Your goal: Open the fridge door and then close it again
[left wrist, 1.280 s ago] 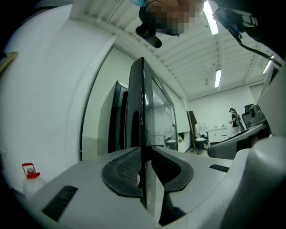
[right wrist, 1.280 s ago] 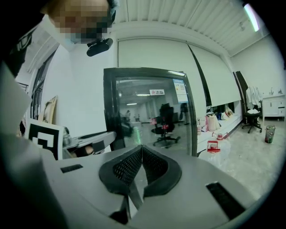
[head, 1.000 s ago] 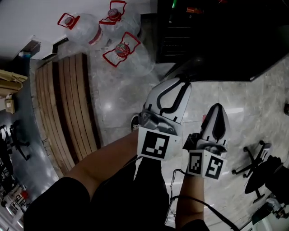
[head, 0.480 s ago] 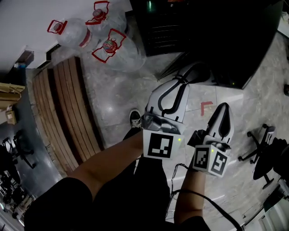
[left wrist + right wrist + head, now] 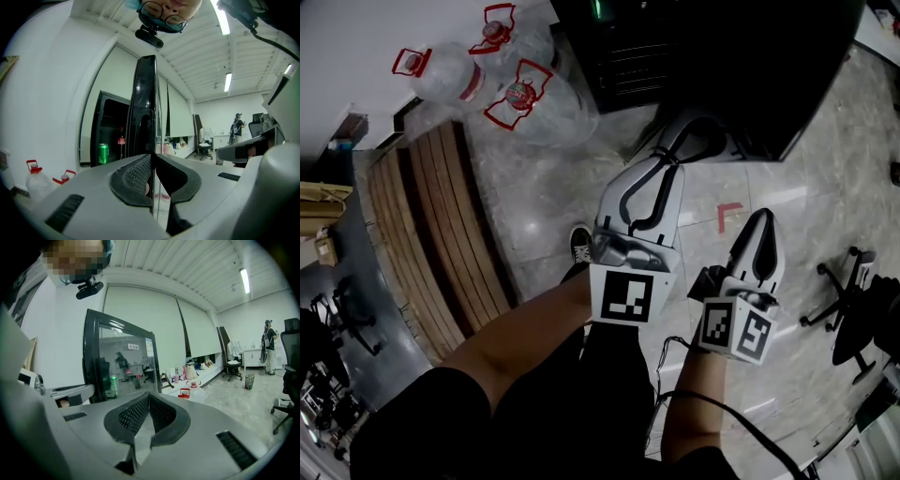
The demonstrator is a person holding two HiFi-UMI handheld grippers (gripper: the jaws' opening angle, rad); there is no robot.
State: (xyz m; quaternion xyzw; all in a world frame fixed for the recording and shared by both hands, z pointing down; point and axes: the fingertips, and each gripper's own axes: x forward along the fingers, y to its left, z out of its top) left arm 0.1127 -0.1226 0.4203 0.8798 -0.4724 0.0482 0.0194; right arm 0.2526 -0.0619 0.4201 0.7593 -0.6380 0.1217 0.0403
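Observation:
The black fridge stands at the top of the head view with its glass door swung open. A green can shows on a shelf inside. My left gripper reaches to the door's free edge. In the left gripper view that edge runs upright between the pads, and the left gripper is closing on it, with the pads against it. My right gripper hangs beside it over the floor, shut and holding nothing. The right gripper view shows the right gripper pointing at the door's glass.
Large water bottles with red handles lie by the wall left of the fridge. A wooden slatted bench runs along the left. A red corner mark is on the tiled floor. An office chair stands to the right. A person stands far off.
Both grippers moved with the door's free edge, which swung leftward in the head view. The left jaws narrowed onto the edge. Little has moved in the last half second.

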